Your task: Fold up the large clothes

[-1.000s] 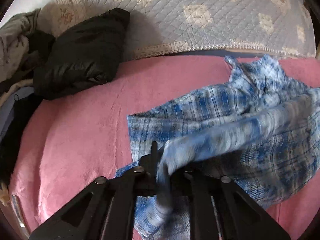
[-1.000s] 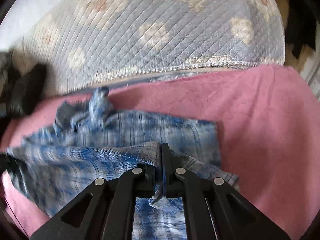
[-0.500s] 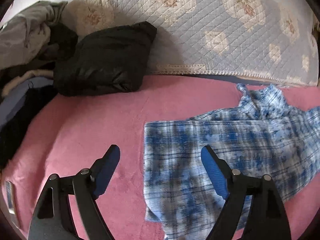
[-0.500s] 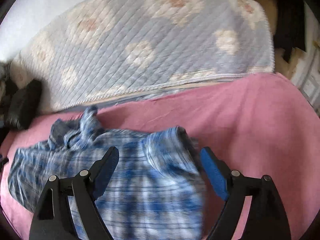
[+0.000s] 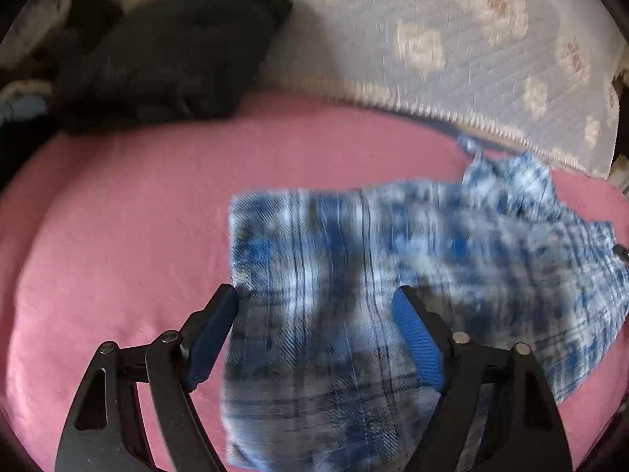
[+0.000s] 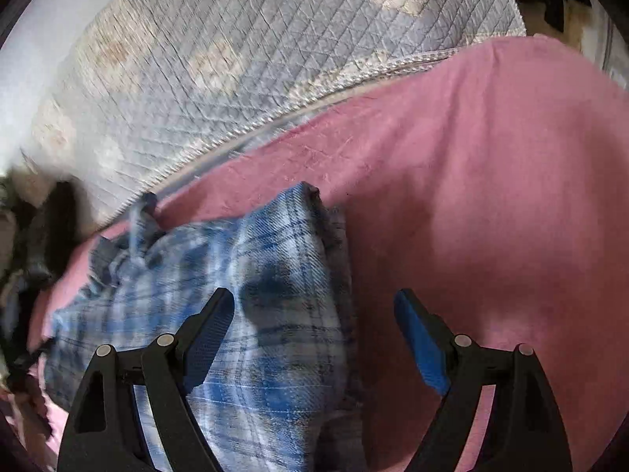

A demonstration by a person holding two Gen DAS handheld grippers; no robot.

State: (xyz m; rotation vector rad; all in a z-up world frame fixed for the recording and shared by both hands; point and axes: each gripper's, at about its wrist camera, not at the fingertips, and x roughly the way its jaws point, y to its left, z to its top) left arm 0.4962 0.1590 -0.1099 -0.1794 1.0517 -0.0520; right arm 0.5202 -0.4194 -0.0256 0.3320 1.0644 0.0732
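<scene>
Soft blue plaid shirt (image 5: 354, 275) lies rumpled on the fuzzy pink bed (image 5: 137, 236), below a quilted cover (image 6: 236, 59). Left claw (image 5: 316, 310) is closing, nothing pinched; right claw (image 6: 314, 310) gapes wide, empty.

Soft daylight falls from the far side; my view is smeared by motion blur, worst on the left. Fisheye bends the edges, and dark vignette fills the corners.

The left black plastic two-finger tool (image 5: 316, 306) has triangular cut-outs in its arms, round silver screws at the joints and ribbed blue pads (image 5: 416, 344) inside each finger. The right tool (image 6: 314, 308) looks the same.
</scene>
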